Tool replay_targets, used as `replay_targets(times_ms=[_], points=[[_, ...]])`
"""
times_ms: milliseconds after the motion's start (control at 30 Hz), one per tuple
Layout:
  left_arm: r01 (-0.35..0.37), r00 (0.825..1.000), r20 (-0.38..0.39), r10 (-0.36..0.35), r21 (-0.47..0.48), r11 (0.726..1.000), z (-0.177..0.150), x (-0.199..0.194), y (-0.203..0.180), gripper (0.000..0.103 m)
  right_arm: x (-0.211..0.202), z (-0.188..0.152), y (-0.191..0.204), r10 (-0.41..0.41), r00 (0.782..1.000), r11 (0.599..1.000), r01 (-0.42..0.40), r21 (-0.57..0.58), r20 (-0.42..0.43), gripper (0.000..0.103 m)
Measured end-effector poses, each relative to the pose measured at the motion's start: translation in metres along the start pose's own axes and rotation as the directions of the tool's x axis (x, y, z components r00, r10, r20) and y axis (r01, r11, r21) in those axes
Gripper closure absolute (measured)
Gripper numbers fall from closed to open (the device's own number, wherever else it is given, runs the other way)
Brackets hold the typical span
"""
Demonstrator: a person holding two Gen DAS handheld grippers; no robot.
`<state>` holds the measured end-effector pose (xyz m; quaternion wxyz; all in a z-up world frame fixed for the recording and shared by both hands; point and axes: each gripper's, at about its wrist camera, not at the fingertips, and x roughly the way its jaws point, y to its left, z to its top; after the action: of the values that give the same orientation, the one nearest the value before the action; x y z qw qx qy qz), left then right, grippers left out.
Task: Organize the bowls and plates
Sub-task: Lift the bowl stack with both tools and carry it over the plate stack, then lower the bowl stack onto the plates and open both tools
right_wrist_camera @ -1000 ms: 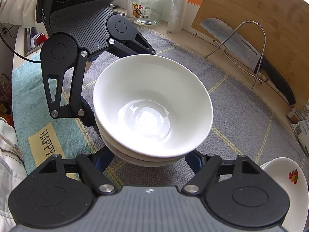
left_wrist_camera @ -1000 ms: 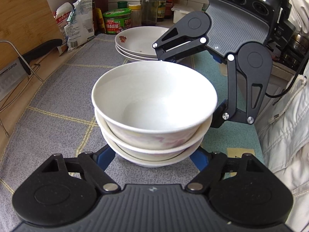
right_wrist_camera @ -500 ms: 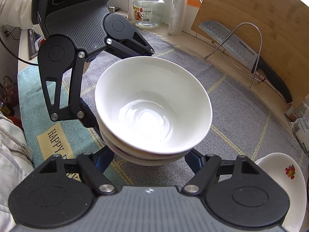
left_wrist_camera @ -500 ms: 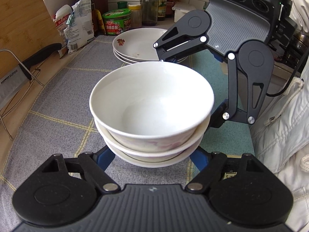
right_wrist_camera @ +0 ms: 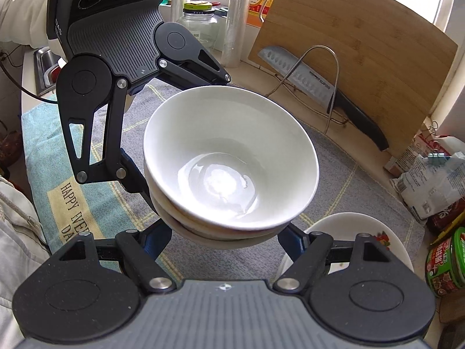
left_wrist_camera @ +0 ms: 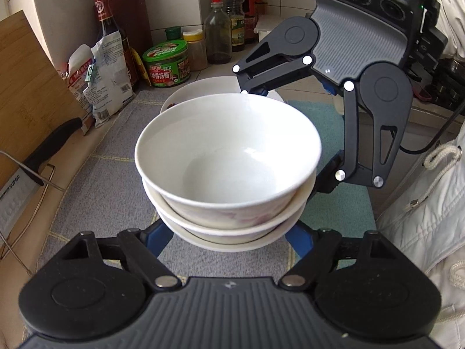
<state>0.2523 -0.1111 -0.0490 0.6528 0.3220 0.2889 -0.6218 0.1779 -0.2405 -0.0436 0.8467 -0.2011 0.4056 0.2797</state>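
Carrying a stack of bowls (left_wrist_camera: 229, 171) took both tools here: the left gripper (left_wrist_camera: 229, 237) had its blue fingers set wide against the lowest bowl from one side, and the right gripper (right_wrist_camera: 225, 240) did the same from the opposite side, so the stack was cradled between two pairs of fingers rather than pinched by one. Each claw was clamped on the stack at bowl width, not pressed together. The fingertips ran under the curve of the bottom bowl (hidden there, so exact contact could not be seen). The stack looked clear of the grey checked mat (left_wrist_camera: 96, 180), held above it and roughly level, three bowls nested.

The two-sided hold was probably chosen because three nested bowls are heavy and round, and one claw would let them tip.

Just beyond the stack sat the pile of plates (left_wrist_camera: 203, 87), near the far edge of the mat; in the right wrist view the same plates (right_wrist_camera: 354, 226) showed beside the right claw. Likely target, judging by the task, was a spot next to them. Open mat lay between stack and plates. Tight sides: the wire rack with knife (right_wrist_camera: 319, 87) and cutting board (right_wrist_camera: 363, 58) on one flank, bags and the green tin (left_wrist_camera: 167, 64) behind the plates, counter edge and the person's white jacket (left_wrist_camera: 421, 218) on the other flank.
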Motion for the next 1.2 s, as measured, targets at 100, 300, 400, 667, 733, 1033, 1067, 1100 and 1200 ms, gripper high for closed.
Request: replay_targets(times_ms=[100, 300, 400, 667, 733, 1033, 1067, 1100, 1200], points=[[-0.001, 1.000, 0.011, 0.001, 0.027, 1.000, 0.019, 0.012, -0.001, 0.020, -0.012, -0.011, -0.015, -0.027, 1.000, 1.000, 0.027, 0.010, 0.000, 0.020], [0.002, 0.999, 0.040, -0.005, 0.080, 0.997, 0.057, 0.040, -0.004, 0.020, -0.034, -0.034, -0.048, -0.084, 0.996, 0.996, 0.084, 0.029, -0.008, 0.020], [0.004, 0.998, 0.055, -0.010, 0.099, 0.995, 0.072, 0.054, -0.005, 0.020, -0.041, -0.045, -0.064, -0.110, 0.994, 0.993, 0.110, 0.031, -0.016, 0.020], [0.010, 0.999, 0.043, -0.015, 0.108, 0.994, 0.093, 0.096, -0.002, 0.020, -0.036, -0.068, -0.095, -0.133, 0.990, 0.990, 0.135, 0.038, -0.051, 0.020], [0.012, 0.999, 0.032, -0.015, 0.103, 0.995, 0.093, 0.106, -0.002, 0.020, -0.033, -0.071, -0.101, -0.129, 0.990, 0.990, 0.131, 0.042, -0.059, 0.020], [0.028, 0.999, 0.018, -0.028, 0.041, 0.999, 0.091, 0.127, 0.008, 0.020, -0.023, -0.078, -0.116, -0.113, 0.991, 0.991, 0.118, 0.069, -0.075, 0.021], [0.029, 0.999, 0.019, -0.030, 0.035, 0.999, 0.091, 0.127, 0.009, 0.020, -0.023, -0.078, -0.116, -0.112, 0.991, 0.990, 0.118, 0.072, -0.075, 0.021], [0.030, 0.999, 0.019, -0.031, 0.030, 0.999, 0.091, 0.128, 0.010, 0.020, -0.024, -0.079, -0.116, -0.112, 0.991, 0.990, 0.118, 0.076, -0.075, 0.021], [0.027, 1.000, 0.015, -0.027, 0.031, 0.999, 0.091, 0.130, 0.009, 0.020, -0.022, -0.080, -0.117, -0.108, 0.991, 0.990, 0.114, 0.077, -0.078, 0.021]])
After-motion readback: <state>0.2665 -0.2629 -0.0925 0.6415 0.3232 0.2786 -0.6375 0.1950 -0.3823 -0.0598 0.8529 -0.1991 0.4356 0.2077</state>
